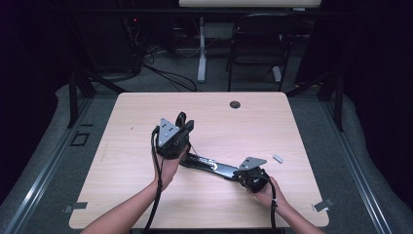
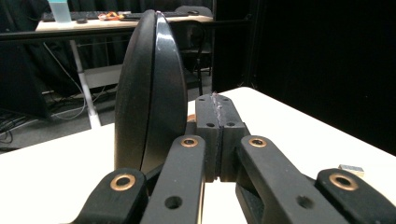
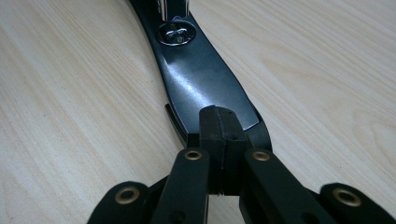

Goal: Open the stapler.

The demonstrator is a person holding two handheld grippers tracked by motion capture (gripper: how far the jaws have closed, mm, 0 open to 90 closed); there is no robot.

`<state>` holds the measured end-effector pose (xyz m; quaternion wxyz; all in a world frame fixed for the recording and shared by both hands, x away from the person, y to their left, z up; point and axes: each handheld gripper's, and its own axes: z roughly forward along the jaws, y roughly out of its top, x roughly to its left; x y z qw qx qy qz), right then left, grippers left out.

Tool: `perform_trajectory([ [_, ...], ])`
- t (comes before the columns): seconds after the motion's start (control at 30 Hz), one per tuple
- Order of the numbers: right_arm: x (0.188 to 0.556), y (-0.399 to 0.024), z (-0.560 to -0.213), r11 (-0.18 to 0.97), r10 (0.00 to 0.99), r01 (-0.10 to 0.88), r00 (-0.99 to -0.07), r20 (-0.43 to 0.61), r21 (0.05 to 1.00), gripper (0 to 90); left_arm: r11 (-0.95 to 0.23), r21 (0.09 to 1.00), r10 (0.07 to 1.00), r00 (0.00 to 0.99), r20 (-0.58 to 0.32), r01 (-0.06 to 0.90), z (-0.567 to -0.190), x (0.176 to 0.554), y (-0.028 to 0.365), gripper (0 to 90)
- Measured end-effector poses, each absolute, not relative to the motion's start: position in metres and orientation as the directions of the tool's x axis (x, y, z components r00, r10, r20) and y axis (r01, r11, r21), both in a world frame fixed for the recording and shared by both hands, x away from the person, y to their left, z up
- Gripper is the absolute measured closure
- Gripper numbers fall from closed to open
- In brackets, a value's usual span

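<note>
Your right gripper (image 3: 219, 116) has its jaws fully together, tips resting on the black bracket (image 3: 196, 88). Your left gripper (image 2: 217, 105) is likewise closed, beside a black oval piece (image 2: 149, 93).

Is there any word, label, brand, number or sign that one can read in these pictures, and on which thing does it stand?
None can be read: no legible text stands on any thing here.
The black folding part on the table carries no lettering; its screw head has only a cross slot.
The small grey piece bears no readable mark.
The left gripper and right gripper show no brand.
</note>
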<state>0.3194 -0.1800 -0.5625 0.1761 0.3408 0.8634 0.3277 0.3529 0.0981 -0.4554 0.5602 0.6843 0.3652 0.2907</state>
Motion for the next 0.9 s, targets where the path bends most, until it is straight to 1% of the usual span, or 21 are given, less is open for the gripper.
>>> perform_trajectory([
  [0.9,0.318,-0.178,-0.563,0.552,0.708,0.473,-0.701,-0.086,0.687,90.0,-0.126,0.974,0.841,0.541,0.003,0.189,-0.46,0.352,0.111,90.0],
])
